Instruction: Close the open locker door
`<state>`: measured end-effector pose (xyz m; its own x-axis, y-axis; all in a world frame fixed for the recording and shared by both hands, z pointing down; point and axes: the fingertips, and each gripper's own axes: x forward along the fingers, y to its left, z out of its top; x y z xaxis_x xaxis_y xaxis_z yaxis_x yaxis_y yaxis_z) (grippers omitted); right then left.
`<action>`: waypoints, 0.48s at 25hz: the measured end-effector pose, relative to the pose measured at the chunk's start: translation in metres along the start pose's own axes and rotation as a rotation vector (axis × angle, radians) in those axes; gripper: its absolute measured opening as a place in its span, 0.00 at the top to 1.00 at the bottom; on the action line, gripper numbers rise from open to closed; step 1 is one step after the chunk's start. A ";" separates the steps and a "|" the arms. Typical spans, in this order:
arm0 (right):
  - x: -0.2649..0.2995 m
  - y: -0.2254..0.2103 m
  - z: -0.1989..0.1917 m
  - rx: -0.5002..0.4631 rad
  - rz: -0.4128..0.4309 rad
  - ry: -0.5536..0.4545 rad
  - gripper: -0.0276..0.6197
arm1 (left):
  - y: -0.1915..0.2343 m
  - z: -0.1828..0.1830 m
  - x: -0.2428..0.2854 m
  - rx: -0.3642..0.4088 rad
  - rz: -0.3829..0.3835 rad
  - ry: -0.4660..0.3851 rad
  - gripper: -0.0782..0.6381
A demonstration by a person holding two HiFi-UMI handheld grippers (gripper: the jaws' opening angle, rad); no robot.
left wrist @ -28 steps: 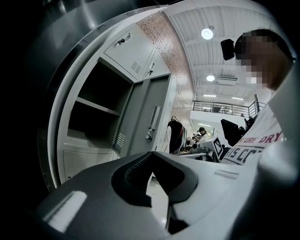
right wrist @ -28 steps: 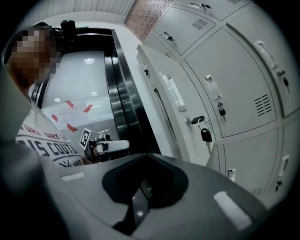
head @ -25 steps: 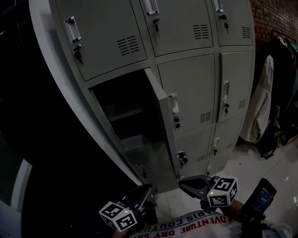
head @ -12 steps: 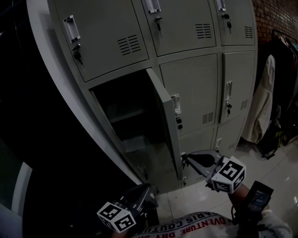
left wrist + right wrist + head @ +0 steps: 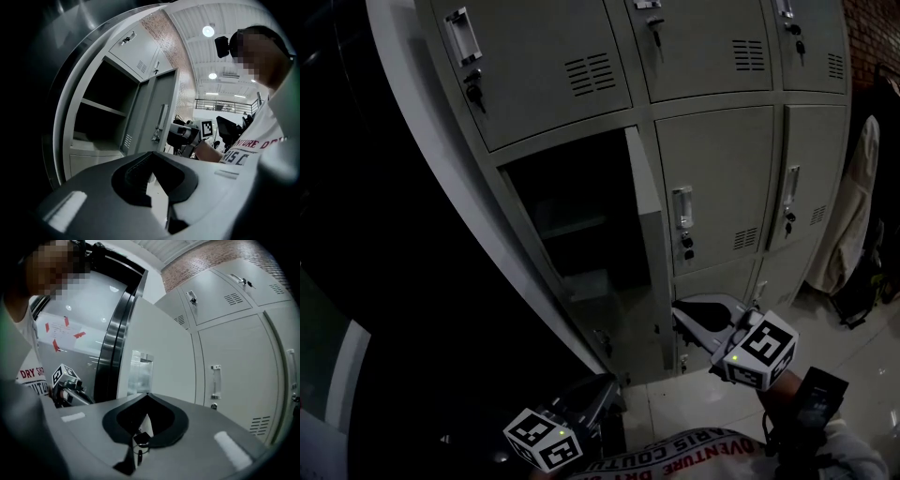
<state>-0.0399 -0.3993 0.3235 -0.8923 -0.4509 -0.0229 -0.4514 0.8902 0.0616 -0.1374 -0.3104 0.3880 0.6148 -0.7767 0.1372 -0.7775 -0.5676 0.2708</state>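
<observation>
The grey locker bank has one open door (image 5: 649,234), swung out edge-on from a dark compartment (image 5: 572,225) with a shelf inside. My right gripper (image 5: 677,317) is shut and empty, its tips close to the lower outer face of that door; whether they touch it I cannot tell. In the right gripper view the door's pale face (image 5: 159,357) and its handle (image 5: 140,371) fill the space just ahead of the right gripper (image 5: 147,395). My left gripper (image 5: 605,389) hangs low near my body, shut and empty. From the left gripper (image 5: 150,153), the door (image 5: 159,112) and the right gripper (image 5: 180,136) show.
The neighbouring locker doors (image 5: 722,187) are shut, each with a handle and a key. A pale garment (image 5: 862,206) hangs at the far right beside a brick wall. A dark device (image 5: 816,398) sits on the right forearm. A black pillar (image 5: 375,281) borders the lockers on the left.
My right gripper has risen and moved left, up to the lower part of the open door. The door's angle looks the same. The left gripper has stayed low.
</observation>
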 end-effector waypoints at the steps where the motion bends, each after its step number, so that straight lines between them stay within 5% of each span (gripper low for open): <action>1: 0.005 0.003 -0.001 -0.007 0.010 0.005 0.97 | 0.001 0.001 0.000 0.000 0.003 0.001 0.88; 12: 0.082 0.034 -0.001 -0.106 0.161 0.024 0.97 | 0.024 0.018 0.009 0.045 0.027 0.000 0.88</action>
<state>-0.1286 -0.4056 0.3244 -0.9518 -0.3060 0.0196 -0.2986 0.9396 0.1676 -0.1525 -0.3358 0.3782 0.5937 -0.7917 0.1440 -0.7988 -0.5582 0.2243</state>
